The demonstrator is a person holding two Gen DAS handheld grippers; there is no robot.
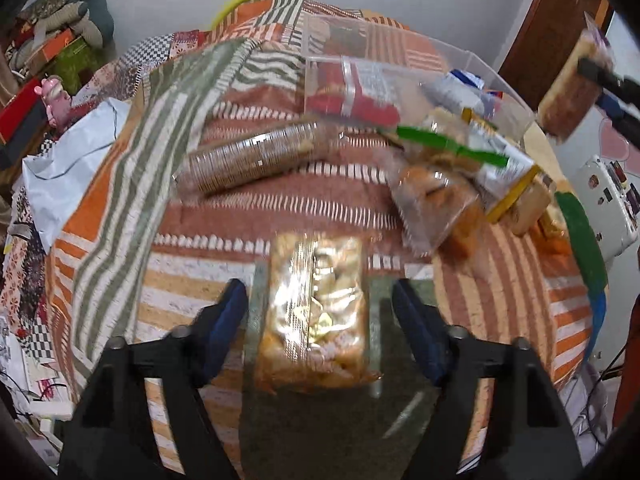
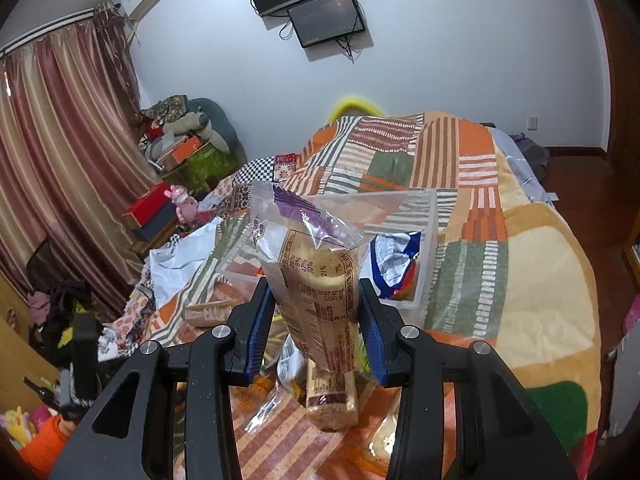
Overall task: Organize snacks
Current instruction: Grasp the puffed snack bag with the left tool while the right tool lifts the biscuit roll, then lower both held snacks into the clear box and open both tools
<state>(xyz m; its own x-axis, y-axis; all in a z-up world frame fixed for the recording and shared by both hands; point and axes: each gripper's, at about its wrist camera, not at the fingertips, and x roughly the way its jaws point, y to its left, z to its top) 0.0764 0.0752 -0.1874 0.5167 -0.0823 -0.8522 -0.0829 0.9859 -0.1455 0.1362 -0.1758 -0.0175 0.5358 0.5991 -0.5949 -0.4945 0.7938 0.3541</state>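
Item: cracker pack [image 2: 320, 284], light, crinkly, brittle inside, clamped mid-body in my right gripper [image 2: 316, 320]; left gripper [image 1: 320, 312] apart astride glossy snack pouch [image 1: 316, 312] on bed quilt [image 1: 520, 280], grab its sides.

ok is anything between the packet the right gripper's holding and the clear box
Nothing visible blocks it. The right gripper holds the biscuit packet up in the air, and the clear box sits just beyond it on the bedspread, its top open. Only snacks already inside lie there.
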